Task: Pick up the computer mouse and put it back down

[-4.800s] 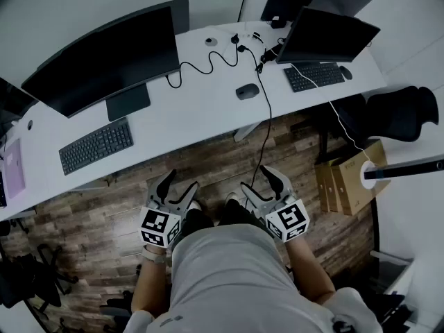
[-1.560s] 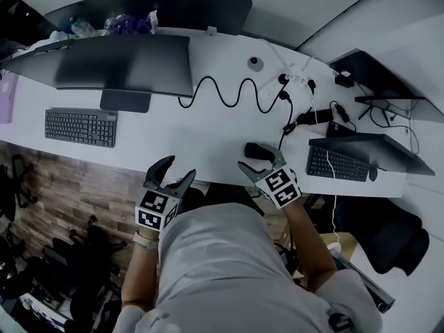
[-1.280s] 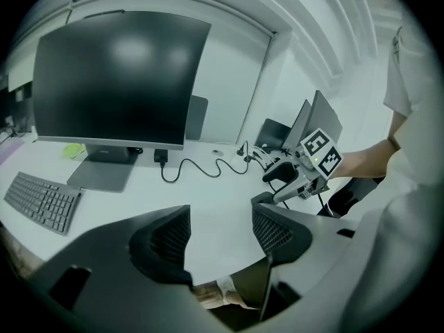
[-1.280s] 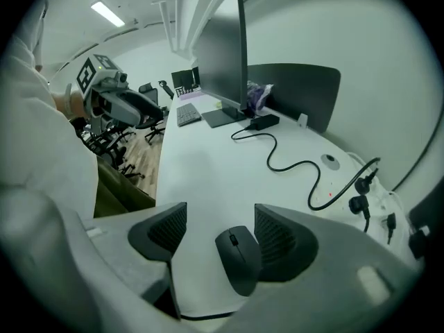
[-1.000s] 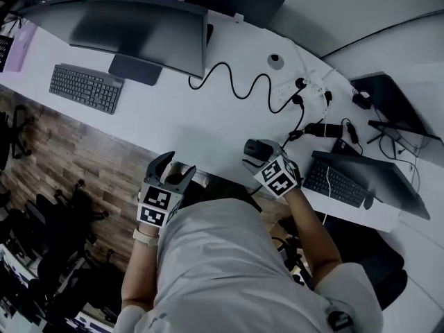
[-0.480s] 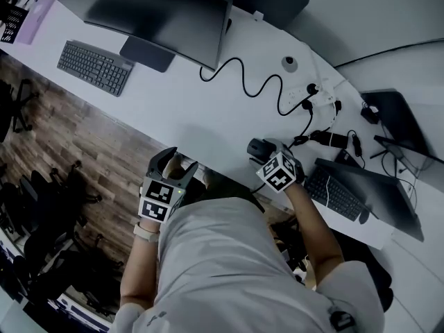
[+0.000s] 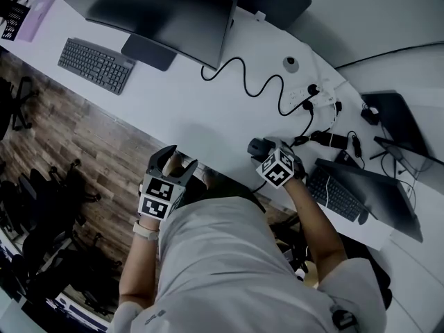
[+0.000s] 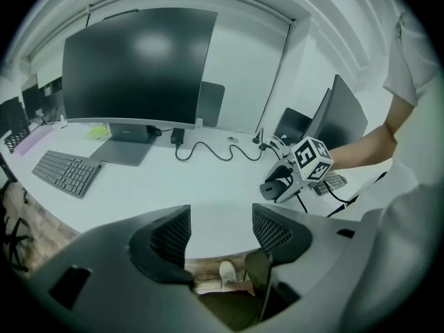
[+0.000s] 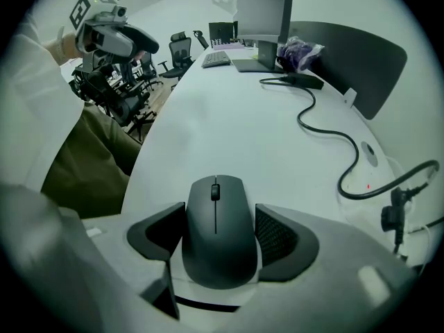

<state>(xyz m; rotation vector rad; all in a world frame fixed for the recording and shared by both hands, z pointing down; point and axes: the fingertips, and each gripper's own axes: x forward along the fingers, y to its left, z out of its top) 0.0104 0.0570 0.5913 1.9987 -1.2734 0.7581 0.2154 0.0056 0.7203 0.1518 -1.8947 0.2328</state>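
A dark grey computer mouse [image 9: 216, 231] lies between the jaws of my right gripper [image 9: 220, 220], and both pads press against its sides. It sits low over the white desk [image 7: 201, 116] near the front edge; whether it touches the desk I cannot tell. From above, the mouse [image 7: 257, 146] pokes out ahead of my right gripper [image 7: 266, 152]. My left gripper [image 7: 179, 159] hangs at the desk's front edge, open and empty. The left gripper view shows the same empty gap of the left gripper [image 8: 220, 224], with the mouse [image 8: 275, 183] off to the right.
A large black monitor [image 7: 159, 5] and a keyboard [image 7: 95, 64] stand at the desk's left. A wavy black cable [image 7: 257, 89] runs to a power strip [image 7: 316, 92]. A second keyboard [image 7: 340, 196] lies right of the mouse. Office chairs [image 7: 28, 207] stand on the wood floor.
Over the earlier frames the person walked to the desk and the right gripper reached the mouse and closed around it. In the last half second almost nothing has moved.
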